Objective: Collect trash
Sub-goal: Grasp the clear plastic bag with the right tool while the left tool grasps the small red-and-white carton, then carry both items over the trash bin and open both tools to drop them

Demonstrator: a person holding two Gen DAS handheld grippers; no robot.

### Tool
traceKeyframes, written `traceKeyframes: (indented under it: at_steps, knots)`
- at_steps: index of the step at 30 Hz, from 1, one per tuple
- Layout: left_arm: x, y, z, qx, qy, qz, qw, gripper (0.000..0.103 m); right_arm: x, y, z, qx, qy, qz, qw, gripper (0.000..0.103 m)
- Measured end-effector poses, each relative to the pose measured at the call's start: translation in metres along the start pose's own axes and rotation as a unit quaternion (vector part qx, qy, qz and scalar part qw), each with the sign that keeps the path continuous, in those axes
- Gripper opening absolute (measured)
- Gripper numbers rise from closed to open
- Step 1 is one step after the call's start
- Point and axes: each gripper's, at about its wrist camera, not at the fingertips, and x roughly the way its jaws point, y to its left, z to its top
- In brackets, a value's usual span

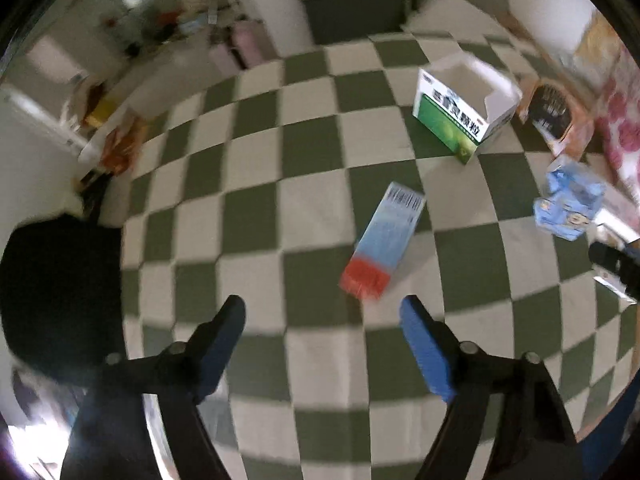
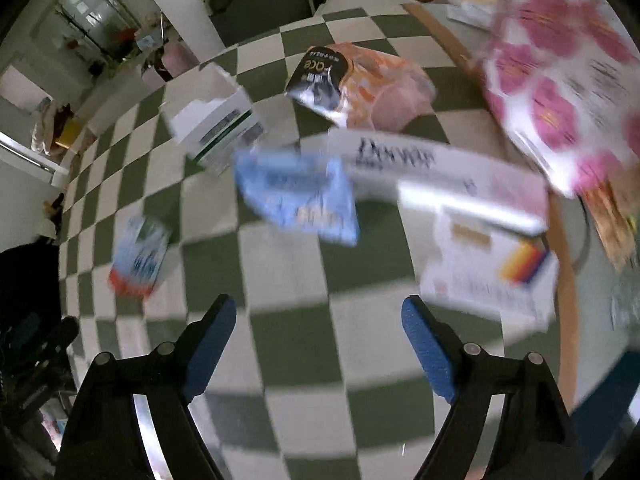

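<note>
Trash lies scattered on a green-and-white checkered floor [image 1: 312,152]. In the left wrist view a blue box with a red end [image 1: 384,240] lies just ahead of my open, empty left gripper [image 1: 322,312]. Beyond it stands an open green-and-white box [image 1: 460,112], with a crumpled blue pack [image 1: 568,204] to the right. In the right wrist view my right gripper [image 2: 318,312] is open and empty above the floor [image 2: 304,280]. Ahead lie the blue pack [image 2: 300,196], a long white box [image 2: 440,168], a white carton [image 2: 488,268] and an orange bag [image 2: 368,88].
A black bag or bin [image 1: 60,292] sits at the left. A pink-flowered sheet [image 2: 560,92] lies at the right over a brown board. The green-and-white box [image 2: 216,128] and the red-ended box [image 2: 140,256] show left in the right wrist view. A dark doorway [image 1: 356,4] is at the back.
</note>
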Motion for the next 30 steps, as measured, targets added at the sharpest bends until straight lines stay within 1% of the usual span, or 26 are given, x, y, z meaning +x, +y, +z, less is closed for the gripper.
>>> traceKeyframes:
  at_steps: [1, 3, 4, 5, 6, 8, 11, 15, 17, 20, 24, 26, 27, 29, 30]
  knots:
    - [0.011, -0.005, 0.009, 0.013, 0.011, -0.003, 0.9999, 0.075, 0.009, 0.000, 0.009, -0.004, 0.003, -0.002, 1.000, 0.086]
    - [0.037, -0.015, 0.024, 0.039, 0.037, -0.010, 0.9985, 0.068, 0.030, 0.001, 0.029, -0.014, 0.012, -0.002, 1.000, 0.086]
    - [0.048, -0.019, 0.029, 0.048, 0.050, -0.014, 0.9975, 0.059, 0.037, 0.002, 0.036, -0.017, 0.014, 0.001, 1.000, 0.080]
    - [0.060, -0.024, 0.034, 0.055, 0.066, -0.023, 0.9961, 0.047, 0.044, 0.003, 0.042, -0.021, 0.018, 0.002, 1.000, 0.064]
    - [0.066, -0.026, 0.037, 0.055, 0.074, -0.035, 0.9951, 0.039, 0.047, 0.004, 0.046, -0.025, 0.022, 0.004, 0.999, 0.055]
    - [0.066, -0.028, 0.039, 0.049, 0.076, -0.042, 0.9950, 0.034, 0.055, 0.008, 0.052, -0.032, 0.023, 0.006, 0.999, 0.022]
    - [0.062, -0.027, 0.038, 0.026, 0.080, -0.057, 0.9948, 0.030, 0.053, 0.011, 0.051, -0.034, 0.013, 0.017, 0.999, 0.009]
    - [0.047, -0.020, 0.029, -0.002, 0.069, -0.055, 0.9961, 0.028, 0.038, 0.017, 0.042, -0.037, -0.005, 0.040, 0.999, 0.007]
    - [0.032, -0.016, 0.020, -0.017, 0.054, -0.049, 0.9972, 0.028, 0.031, 0.020, 0.035, -0.039, -0.009, 0.047, 0.998, 0.007]
    - [0.010, -0.010, 0.005, -0.037, 0.034, -0.050, 0.9975, 0.028, 0.013, 0.024, 0.020, -0.040, -0.016, 0.056, 0.998, 0.007]
    - [-0.025, 0.001, -0.033, -0.061, 0.002, -0.054, 0.9967, 0.028, -0.016, 0.027, -0.009, -0.041, -0.029, 0.063, 0.997, 0.007]
    - [-0.047, 0.009, -0.061, -0.074, -0.015, -0.061, 0.9953, 0.028, -0.033, 0.029, -0.031, -0.042, -0.036, 0.067, 0.996, 0.007]
    - [-0.051, 0.012, -0.069, -0.078, -0.020, -0.063, 0.9947, 0.028, -0.044, 0.033, -0.047, -0.044, -0.043, 0.066, 0.996, 0.007]
    - [-0.071, 0.020, -0.105, -0.087, -0.034, -0.074, 0.9928, 0.028, -0.064, 0.033, -0.076, -0.044, -0.053, 0.067, 0.995, 0.007]
    - [-0.076, 0.022, -0.116, -0.089, -0.037, -0.077, 0.9923, 0.028, -0.073, 0.035, -0.092, -0.042, -0.059, 0.067, 0.995, 0.007]
